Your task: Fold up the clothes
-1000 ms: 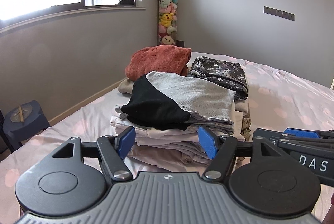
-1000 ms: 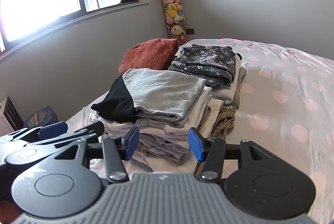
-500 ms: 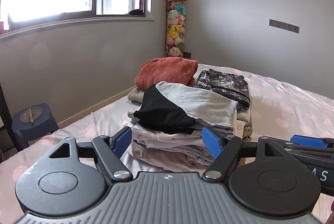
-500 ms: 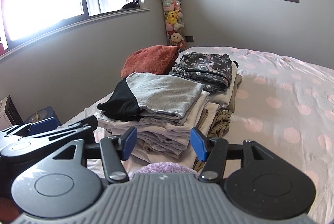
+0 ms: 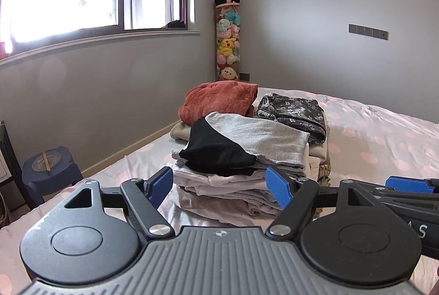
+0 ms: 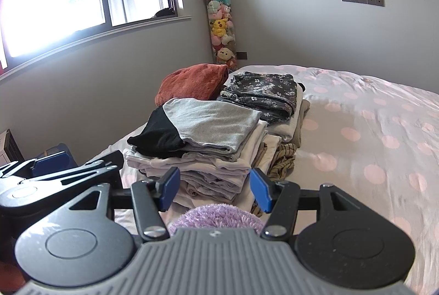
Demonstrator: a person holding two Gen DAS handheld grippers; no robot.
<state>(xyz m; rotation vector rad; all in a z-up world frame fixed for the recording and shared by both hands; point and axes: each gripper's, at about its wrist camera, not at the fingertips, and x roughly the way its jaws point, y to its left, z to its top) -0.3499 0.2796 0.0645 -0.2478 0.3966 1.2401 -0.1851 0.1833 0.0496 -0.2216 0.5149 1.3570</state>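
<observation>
Both my grippers, left point(image 5: 221, 186) and right point(image 6: 214, 188), are gaping wide with nothing between the pads, hovering short of the folded stack point(image 6: 203, 155) on the bed point(image 6: 370, 135), grey-and-black top point(image 5: 247, 144) uppermost, purple fuzzy thing point(image 6: 216, 218) under my right one.

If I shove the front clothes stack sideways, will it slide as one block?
Probably not: the front stack is many loose, soft layers with uneven edges, so it would likely shear. The grey and black top overhangs and would probably slip first.
</observation>
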